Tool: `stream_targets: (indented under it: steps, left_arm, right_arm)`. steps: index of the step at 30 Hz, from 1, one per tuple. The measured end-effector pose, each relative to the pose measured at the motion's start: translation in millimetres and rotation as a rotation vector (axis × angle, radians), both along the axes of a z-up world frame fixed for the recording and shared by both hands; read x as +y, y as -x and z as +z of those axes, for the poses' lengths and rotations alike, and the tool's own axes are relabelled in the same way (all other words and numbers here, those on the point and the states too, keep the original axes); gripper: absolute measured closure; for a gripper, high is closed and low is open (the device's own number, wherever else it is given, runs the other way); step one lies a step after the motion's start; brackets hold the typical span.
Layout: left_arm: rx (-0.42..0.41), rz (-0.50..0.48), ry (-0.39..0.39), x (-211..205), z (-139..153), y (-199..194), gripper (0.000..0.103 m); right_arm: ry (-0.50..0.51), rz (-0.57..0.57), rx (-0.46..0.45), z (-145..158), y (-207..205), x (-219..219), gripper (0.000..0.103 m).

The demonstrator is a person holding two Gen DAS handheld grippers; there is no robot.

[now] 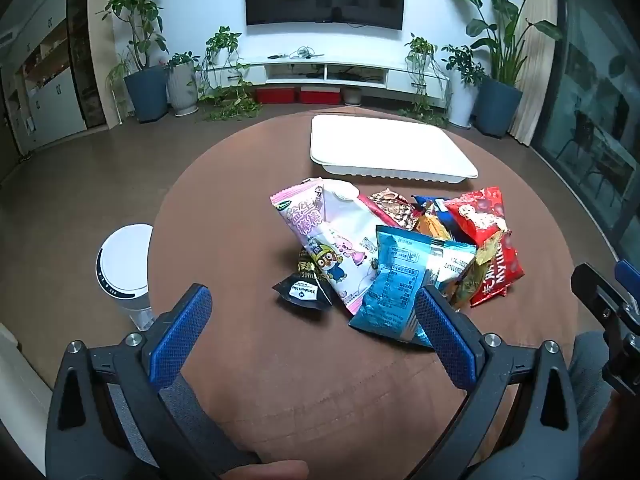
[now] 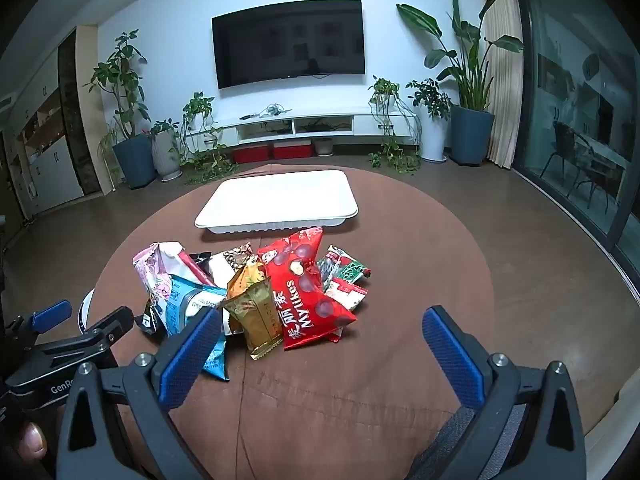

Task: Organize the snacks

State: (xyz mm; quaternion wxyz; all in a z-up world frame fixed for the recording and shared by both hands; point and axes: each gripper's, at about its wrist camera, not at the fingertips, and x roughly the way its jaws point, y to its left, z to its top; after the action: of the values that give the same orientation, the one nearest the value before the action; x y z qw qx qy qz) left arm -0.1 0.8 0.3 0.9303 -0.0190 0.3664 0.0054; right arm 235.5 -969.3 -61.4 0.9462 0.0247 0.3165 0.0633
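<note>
A pile of shiny snack packets sits in the middle of the round brown table [image 1: 248,360]. Behind the pile, higher in both views, lies a flat white plastic tray [image 2: 276,200] with nothing in it.

The left gripper [image 1: 312,336] has its blue jaws spread wide and holds nothing. The light blue crinkly snack bag [image 1: 400,280] lies just in front of it, toward the right side of the frame, and its lower corner reaches down to the right-hand jaw. The bag's long side runs from the lower left up to the upper right.

The right gripper [image 2: 320,356] is wide too, and empty. The red Mylikes chocolate bag [image 2: 308,288] lies just ahead of it in the middle of the frame, a little to the left. Its long side runs from the bottom up toward the tray.

I think each gripper is nearest its own bag, so either could go first. The red bag lies on top of the pile, so it looks easier to lift.
</note>
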Motion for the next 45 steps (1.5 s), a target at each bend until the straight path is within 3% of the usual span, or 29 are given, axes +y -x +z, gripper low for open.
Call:
stream_targets:
  steps: [21, 28, 45]
  left_arm:
    - [0.016, -0.003, -0.012, -2, -7, -3, 0.0]
    - [0.018, -0.003, -0.012, -2, -7, -3, 0.0]
    - [0.022, -0.002, -0.011, 1, -10, -3, 0.0]
  right_arm:
    - [0.002, 0.001, 0.014, 4, -2, 0, 0.0]
    - [0.003, 0.002, 0.017, -18, -3, 5, 0.0]
    - [0.006, 0.002, 0.026, -19, -6, 7, 0.0]
